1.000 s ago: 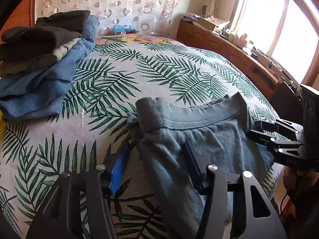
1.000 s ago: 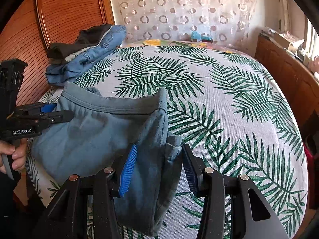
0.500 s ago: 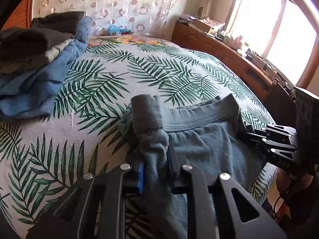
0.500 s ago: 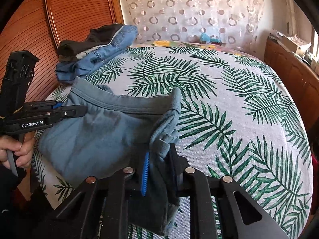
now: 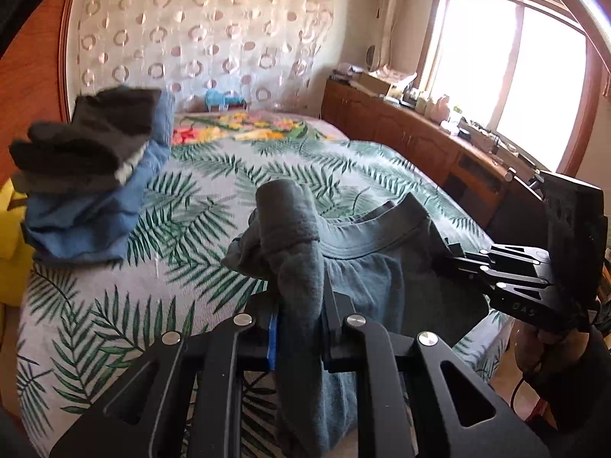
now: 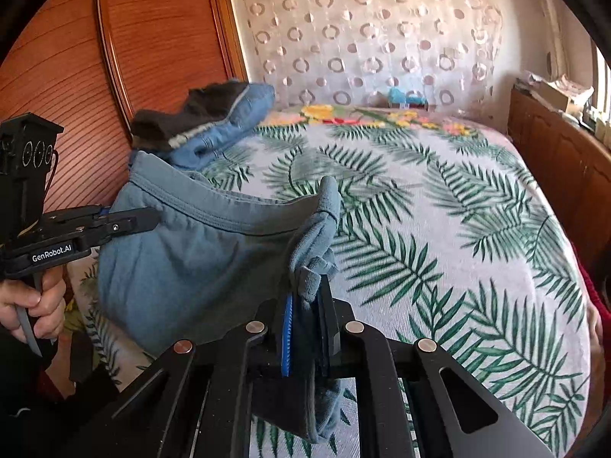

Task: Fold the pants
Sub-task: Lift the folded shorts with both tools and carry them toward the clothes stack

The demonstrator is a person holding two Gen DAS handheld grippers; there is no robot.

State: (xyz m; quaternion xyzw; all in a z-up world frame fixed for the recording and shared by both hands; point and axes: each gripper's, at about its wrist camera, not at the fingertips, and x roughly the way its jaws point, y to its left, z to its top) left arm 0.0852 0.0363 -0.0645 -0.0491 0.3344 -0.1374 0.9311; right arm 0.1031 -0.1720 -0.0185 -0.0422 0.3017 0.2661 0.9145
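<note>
Clamping the blue-grey pants point(image 5: 366, 278), the left gripper point(image 5: 299, 328) is seen nearly closed on one bunched waist corner; the right gripper point(image 6: 307, 328) is closing on the opp. corner, cloth pressed between its blue pad and black pad. In the right wrist view the left gripper point(image 6: 126, 223) is at the far left edge, with a hand point(image 6: 36, 305) on its handle. In the left wrist view the right gripper point(image 5: 473, 263) is at the right edge. The waistband is stretched between both tools — its long axis runs side to side across the near end of the bed point(image 6: 439, 229). The waist opening is turned up and toward the headboard end; the rest of the garment hangs down from the band over the bed's near edge, so leg direction can't be told. No containers are visible. Further out, on the palm-leaf cover, a stack of folded clothes point(image 5: 91, 175) — dark items over blue denim — lies near the wooden panel point(image 6: 114, 57), well apart from the pants.
</note>
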